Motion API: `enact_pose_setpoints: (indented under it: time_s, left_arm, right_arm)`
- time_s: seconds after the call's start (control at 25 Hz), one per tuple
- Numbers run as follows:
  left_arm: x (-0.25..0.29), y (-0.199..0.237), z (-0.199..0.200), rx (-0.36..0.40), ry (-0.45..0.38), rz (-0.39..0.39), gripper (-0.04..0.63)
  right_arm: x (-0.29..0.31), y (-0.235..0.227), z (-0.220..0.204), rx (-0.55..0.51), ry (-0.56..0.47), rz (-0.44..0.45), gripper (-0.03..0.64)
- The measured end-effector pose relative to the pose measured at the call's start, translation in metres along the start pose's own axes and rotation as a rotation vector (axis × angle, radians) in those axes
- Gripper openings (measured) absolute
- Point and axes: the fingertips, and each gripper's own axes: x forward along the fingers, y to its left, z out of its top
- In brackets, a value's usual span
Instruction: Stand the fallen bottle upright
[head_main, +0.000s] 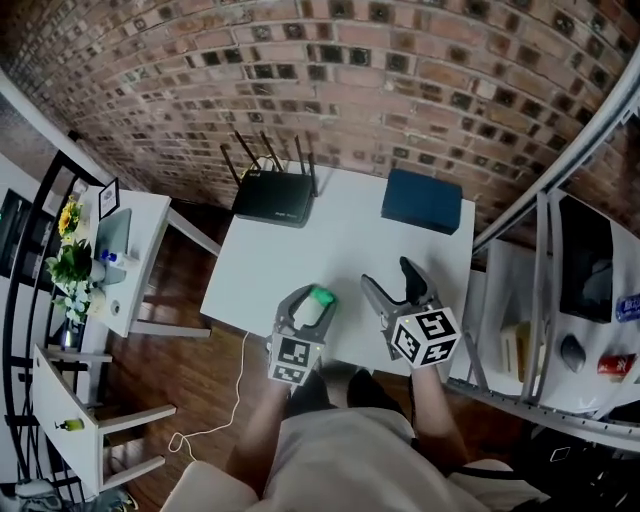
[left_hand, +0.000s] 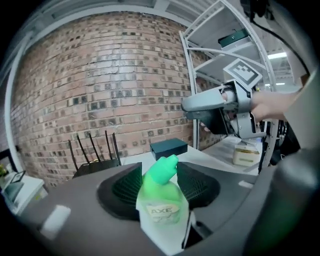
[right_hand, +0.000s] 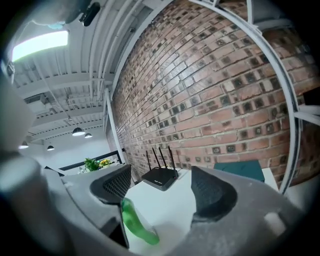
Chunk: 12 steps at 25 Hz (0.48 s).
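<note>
Your left gripper's (head_main: 308, 305) jaws stand open around the green-capped bottle (left_hand: 161, 192), cap uppermost, near the tabletop's (head_main: 300, 260) near edge, while your right gripper's (head_main: 388, 272) jaws gape empty just beside it.

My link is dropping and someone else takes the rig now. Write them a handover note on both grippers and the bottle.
Left gripper: open, jaws apart round the bottle, pads not pressing on it.
Right gripper: open, empty, just beside the bottle.
Bottle: appears upright on the white table, green cap up.
Done: bottle stood up.
To do: draw the left gripper back without tipping it.
</note>
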Motion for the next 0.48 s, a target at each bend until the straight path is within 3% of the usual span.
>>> enact_pose_setpoints:
  time_s: [0.16, 0.32, 0.48]
  left_arm:
    - [-0.011, 0.014, 0.007, -0.029, -0.048, 0.037, 0.278]
    - [-0.054, 0.017, 0.01, -0.081, -0.118, 0.025, 0.278]
    - [-0.114, 0.013, 0.024, -0.097, -0.237, 0.027, 0.304]
  right_arm:
    - [-0.013, 0.011, 0.001, -0.007, -0.031, -0.019, 0.364]
    - [-0.05, 0.041, -0.004, -0.039, -0.076, -0.079, 0.364]
    - [-0.108, 0.08, -0.017, -0.069, -0.13, -0.202, 0.364]
